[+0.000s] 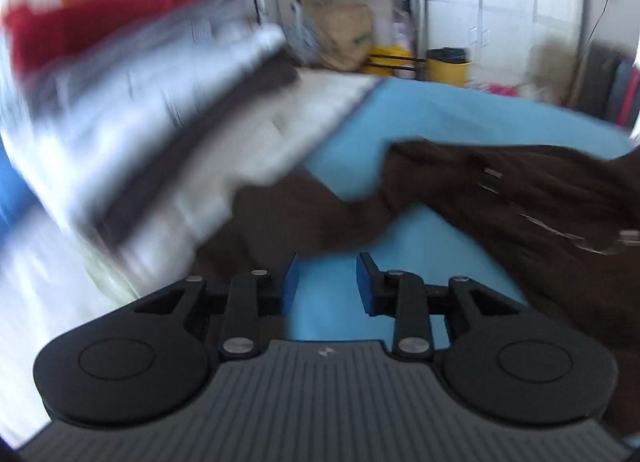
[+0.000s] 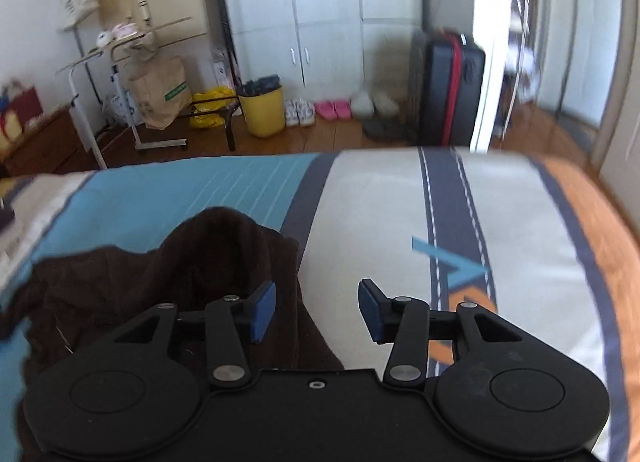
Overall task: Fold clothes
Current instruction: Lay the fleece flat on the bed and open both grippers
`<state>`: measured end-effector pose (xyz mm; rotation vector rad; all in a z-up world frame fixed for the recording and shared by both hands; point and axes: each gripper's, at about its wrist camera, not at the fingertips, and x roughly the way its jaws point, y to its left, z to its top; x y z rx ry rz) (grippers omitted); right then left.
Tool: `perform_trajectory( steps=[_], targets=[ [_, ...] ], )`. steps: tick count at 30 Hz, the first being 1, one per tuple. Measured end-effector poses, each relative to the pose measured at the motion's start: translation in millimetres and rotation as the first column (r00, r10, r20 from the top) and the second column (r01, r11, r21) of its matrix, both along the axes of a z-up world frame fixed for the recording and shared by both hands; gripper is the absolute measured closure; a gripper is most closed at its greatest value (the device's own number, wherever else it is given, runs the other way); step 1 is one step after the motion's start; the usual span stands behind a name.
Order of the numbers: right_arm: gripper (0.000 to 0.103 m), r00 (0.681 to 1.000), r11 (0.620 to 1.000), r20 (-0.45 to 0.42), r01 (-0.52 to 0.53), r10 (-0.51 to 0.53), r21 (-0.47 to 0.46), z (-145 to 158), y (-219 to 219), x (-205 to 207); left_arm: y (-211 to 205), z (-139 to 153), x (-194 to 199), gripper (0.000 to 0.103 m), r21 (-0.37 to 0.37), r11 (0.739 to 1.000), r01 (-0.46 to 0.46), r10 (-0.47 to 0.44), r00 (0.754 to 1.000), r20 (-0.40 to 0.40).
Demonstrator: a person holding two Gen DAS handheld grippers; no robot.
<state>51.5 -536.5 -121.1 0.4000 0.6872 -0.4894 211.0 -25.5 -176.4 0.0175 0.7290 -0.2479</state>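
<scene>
Left wrist view, heavily motion-blurred: the left tongs (image 1: 327,282) stand released, blue pads apart with nothing between them, over the blue part of the bed (image 1: 460,118). The brown garment (image 1: 520,198) lies crumpled ahead and to the right of the pads, one fold trailing left across the blue; thin pale threads or a tag show on its surface, too blurred to read. Only this view shows the stack of clothes (image 1: 132,94) at the bed's left side: a red layer on top, then grey, white and dark layers, all smeared by blur.

Right wrist view, sharper: the right tongs (image 2: 318,310) are likewise released and hold nothing. The garment (image 2: 200,262) is a soft, matte, dark brown heap near the bed's near edge, rising to a rounded hump just beyond the left pad (image 2: 262,312) and passing under the tongs' body. Only this view shows the bed cover's pattern (image 2: 380,222): a blue field with fine white lines, a cream panel, navy stripes with dashed white stitching, an orange border at the right edge, and a blue-and-orange printed mark, partly hidden and not legible. Beyond the far edge stand a yellow bin (image 2: 264,110), a paper bag (image 2: 160,90) with a green label too small to read, pink slippers (image 2: 332,109) and a dark suitcase (image 2: 452,90) with a red stripe on a wooden floor.
</scene>
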Motion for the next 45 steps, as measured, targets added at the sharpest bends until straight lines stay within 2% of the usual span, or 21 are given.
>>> perform_trajectory(
  steps=[1, 3, 5, 8, 10, 12, 14, 16, 20, 22, 23, 25, 28, 31, 34, 35, 36, 37, 39, 41, 45],
  targets=[
    [0.052, 0.999, 0.999, 0.033, 0.012, -0.014, 0.052, 2.5, -5.8, -8.9, 7.4, -5.4, -11.3, 0.072, -0.078, 0.997, -0.002, 0.001, 1.000, -0.018],
    [0.051, 0.999, 0.991, 0.038, 0.022, -0.027, 0.131, 1.5, -10.1, -22.4, 14.3, -17.2, -31.9, 0.072, -0.157, 0.988, 0.004, -0.010, 0.999, -0.037],
    [0.051, 1.000, 0.985, -0.024, 0.010, -0.005, 0.173, -3.4, -8.2, -28.5, 11.7, -25.8, -43.1, 0.072, -0.174, 0.984, 0.031, -0.041, 0.998, -0.053],
    [0.046, 0.983, 0.969, -0.178, -0.008, 0.054, 0.246, -25.2, -5.5, -31.6, 0.5, -25.3, -46.3, 0.072, -0.197, 0.974, 0.115, -0.132, 0.989, -0.072],
    [0.046, 0.978, 0.958, -0.197, -0.011, 0.070, 0.286, -38.7, 0.1, -40.3, -8.9, -20.3, -47.7, 0.069, -0.237, 0.958, 0.163, -0.185, 0.980, -0.073],
    [0.046, 0.970, 0.950, -0.225, -0.016, 0.090, 0.312, -47.2, 5.1, -45.3, -20.1, -17.2, -49.5, 0.057, -0.290, 0.933, 0.212, -0.245, 0.966, -0.082],
    [0.044, 0.958, 0.948, -0.261, -0.032, 0.119, 0.316, -53.1, 12.2, -47.0, -30.9, -16.6, -49.7, 0.056, -0.326, 0.914, 0.242, -0.289, 0.952, -0.105],
    [0.028, 0.937, 0.960, -0.314, -0.066, 0.154, 0.272, -52.7, 22.1, -42.6, -41.1, -21.8, -53.1, 0.056, -0.326, 0.910, 0.257, -0.313, 0.941, -0.132],
    [0.031, 0.929, 0.973, -0.350, -0.039, 0.119, 0.228, -55.2, 19.1, -42.3, -57.9, -32.8, -63.9, 0.056, -0.239, 0.931, 0.275, -0.316, 0.935, -0.158],
    [0.077, 0.927, 0.983, -0.368, -0.004, 0.072, 0.183, -58.1, 12.5, -44.5, -65.4, -34.4, -68.6, 0.055, -0.186, 0.936, 0.298, -0.327, 0.933, -0.149],
    [0.087, 0.925, 0.989, -0.377, 0.005, 0.051, 0.145, -58.4, 10.0, -44.9, -69.0, -33.3, -71.7, 0.055, -0.158, 0.937, 0.310, -0.333, 0.932, -0.142],
    [0.091, 0.928, 0.998, -0.372, 0.009, 0.015, 0.064, -54.1, 6.6, -44.1, -75.5, -28.8, -77.2, 0.054, -0.118, 0.935, 0.335, -0.349, 0.928, -0.129],
    [0.092, 0.932, 0.988, -0.350, 0.044, -0.095, -0.151, -38.2, 1.8, -40.3, -78.5, -27.0, -80.2, 0.054, -0.113, 0.934, 0.339, -0.351, 0.929, -0.117],
    [0.092, 0.933, 0.905, -0.273, 0.107, -0.235, -0.412, -15.6, -8.9, -34.5, -80.0, -29.9, -80.8, 0.054, -0.062, 0.943, 0.328, -0.333, 0.936, -0.116],
    [0.090, 0.939, 0.790, -0.097, 0.218, -0.330, -0.573, 6.3, -32.4, -34.5, -77.3, -31.1, -78.1, 0.054, -0.057, 0.947, 0.315, -0.320, 0.940, -0.121],
    [0.081, 0.937, 0.794, -0.081, 0.239, -0.340, -0.558, 8.7, -42.6, -34.8, -76.2, -31.3, -76.9, 0.054, -0.061, 0.949, 0.311, -0.316, 0.941, -0.122],
    [0.057, 0.934, 0.813, -0.085, 0.255, -0.348, -0.524, 9.9, -53.5, -34.5, -76.2, -30.3, -76.2, 0.054, -0.055, 0.949, 0.309, -0.314, 0.941, -0.125],
    [0.039, 0.924, 0.843, -0.115, 0.274, -0.364, -0.463, 9.7, -64.5, -35.1, -77.0, -28.2, -75.7, 0.054, -0.042, 0.950, 0.310, -0.313, 0.941, -0.127],
    [0.039, 0.911, 0.893, -0.144, 0.330, -0.386, -0.306, 5.1, -79.8, -48.3, -78.2, -23.6, -75.4, 0.054, -0.018, 0.951, 0.310, -0.310, 0.943, -0.122],
    [0.039, 0.919, 0.926, -0.143, 0.346, -0.367, -0.150, 0.3, -89.3, -66.6, -77.9, -21.0, -74.4, 0.054, -0.018, 0.954, 0.300, -0.301, 0.948, -0.107],
    [0.038, 0.920, 0.922, -0.174, 0.372, -0.351, 0.110, -16.9, -98.9, -101.7, -83.8, -25.5, -67.6, 0.052, -0.068, 0.955, 0.289, -0.295, 0.946, -0.134]
  ],
)
